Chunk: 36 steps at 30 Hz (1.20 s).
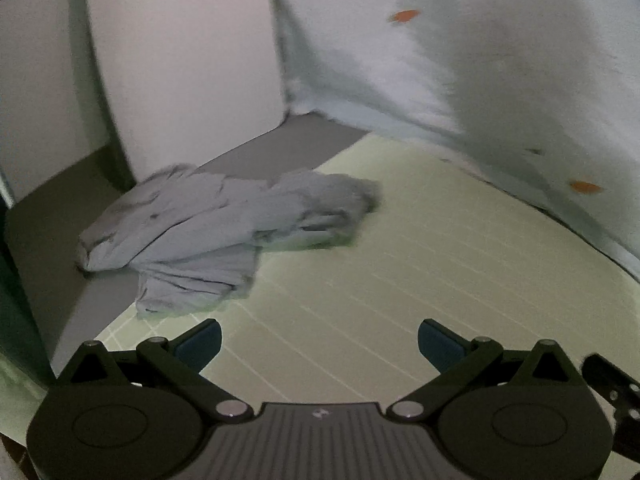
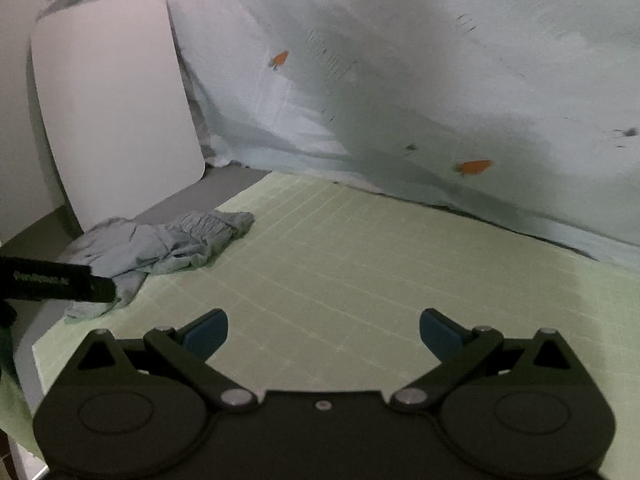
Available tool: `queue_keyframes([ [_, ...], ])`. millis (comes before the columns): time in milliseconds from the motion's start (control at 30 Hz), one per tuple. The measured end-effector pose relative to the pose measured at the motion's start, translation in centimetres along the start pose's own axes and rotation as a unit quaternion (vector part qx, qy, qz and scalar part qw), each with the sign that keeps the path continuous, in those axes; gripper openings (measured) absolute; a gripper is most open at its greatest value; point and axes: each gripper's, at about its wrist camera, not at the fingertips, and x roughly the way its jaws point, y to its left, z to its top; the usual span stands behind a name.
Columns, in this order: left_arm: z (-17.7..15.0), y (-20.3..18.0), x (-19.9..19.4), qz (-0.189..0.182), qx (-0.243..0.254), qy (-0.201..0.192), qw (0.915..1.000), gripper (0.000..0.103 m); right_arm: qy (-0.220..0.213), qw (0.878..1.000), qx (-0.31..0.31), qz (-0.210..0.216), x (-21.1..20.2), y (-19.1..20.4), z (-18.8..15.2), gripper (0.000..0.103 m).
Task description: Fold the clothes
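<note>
Lying crumpled at the far left edge of the green gridded mat (image 2: 360,264), the grey garment (image 1: 216,236) spills partly onto the grey bench (image 1: 52,240). The left claw (image 1: 319,346) and right claw (image 2: 323,336) hover above the mat, both spread wide, pinching nothing.

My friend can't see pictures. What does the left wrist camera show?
A crumpled light grey cloth garment lies unfolded at the left edge of a pale green gridded mat. The black left claw hovers open and empty nearby. A white board leans behind.
</note>
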Motion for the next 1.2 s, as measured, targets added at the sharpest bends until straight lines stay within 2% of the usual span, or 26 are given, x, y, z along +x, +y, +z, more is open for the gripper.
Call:
queue_keyframes([
  [100, 1.5, 2.6, 4.1, 0.027, -0.037, 0.027, 0.9986, 0.103, 0.029, 0.999, -0.025, 0.018, 5.1, 1.1, 1.8, 0.103],
  [200, 2.7, 6.0, 8.6, 0.06, -0.083, 0.063, 0.9927, 0.103, 0.055, 0.996, -0.059, 0.032, 10.5, 2.8, 3.6, 0.103],
  [300, 3.4, 9.2, 12.7, 0.08, -0.117, 0.095, 0.9854, 0.103, 0.071, 0.992, -0.08, 0.065, 16.0, 4.9, 5.3, 0.103],
  [400, 3.8, 11.2, 15.5, 0.091, -0.136, 0.109, 0.9805, 0.101, 0.081, 0.987, -0.085, 0.108, 21.3, 7.4, 6.5, 0.1],
  [533, 4.2, 12.6, 17.9, 0.091, -0.153, 0.12, 0.9767, 0.088, 0.098, 0.979, -0.082, 0.158, 27.1, 10.9, 7.6, 0.088],
  [600, 4.4, 12.7, 18.4, 0.094, -0.157, 0.115, 0.9763, 0.086, 0.108, 0.975, -0.076, 0.176, 29.0, 12.1, 7.9, 0.072],
  [633, 4.5, 12.6, 18.5, 0.097, -0.156, 0.111, 0.9767, 0.083, 0.114, 0.974, -0.075, 0.182, 29.7, 12.6, 7.8, 0.069],
  [667, 4.6, 12.3, 18.6, 0.101, -0.147, 0.107, 0.9782, 0.077, 0.123, 0.972, -0.077, 0.185, 30.2, 13.0, 7.7, 0.058],
  [700, 4.7, 12.0, 18.6, 0.103, -0.136, 0.099, 0.9804, 0.072, 0.122, 0.972, -0.085, 0.183, 30.5, 13.4, 7.5, 0.046],
  [733, 4.8, 11.7, 18.5, 0.103, -0.128, 0.095, 0.9818, 0.063, 0.112, 0.973, -0.098, 0.178, 30.4, 13.6, 7.4, 0.038],
  [767, 4.9, 11.4, 18.4, 0.102, -0.121, 0.092, 0.9831, 0.052, 0.106, 0.973, -0.102, 0.177, 30.2, 13.6, 7.3, 0.017],
  [800, 5.1, 11.1, 18.3, 0.103, -0.113, 0.09, 0.9842, 0.046, 0.102, 0.974, -0.099, 0.179, 29.8, 13.2, 7.2, 0.012],
  [833, 5.2, 10.8, 18.2, 0.106, -0.104, 0.089, 0.9849, 0.033, 0.099, 0.974, -0.094, 0.178, 29.7, 12.8, 7.1, 0.006],
  [867, 5.3, 10.4, 18.1, 0.109, -0.094, 0.089, 0.9855, 0.023, 0.094, 0.976, -0.091, 0.174, 29.3, 12.3, 7.0, 0.005],
  [933, 5.5, 9.9, 17.8, 0.111, -0.076, 0.091, 0.9867, 0.016, 0.085, 0.979, -0.098, 0.16, 27.6, 11.1, 6.3, 0.005],
  [1067, 5.0, 9.3, 15.2, 0.064, -0.076, 0.086, 0.9913, 0.012, 0.076, 0.985, -0.088, 0.127, 22.0, 7.8, 4.1, 0.004],
  [1200, 3.1, 7.3, 12.1, -0.006, -0.071, 0.102, 0.9923, 0.011, 0.069, 0.993, -0.065, 0.065, 15.2, 3.9, 0.7, 0.004],
])
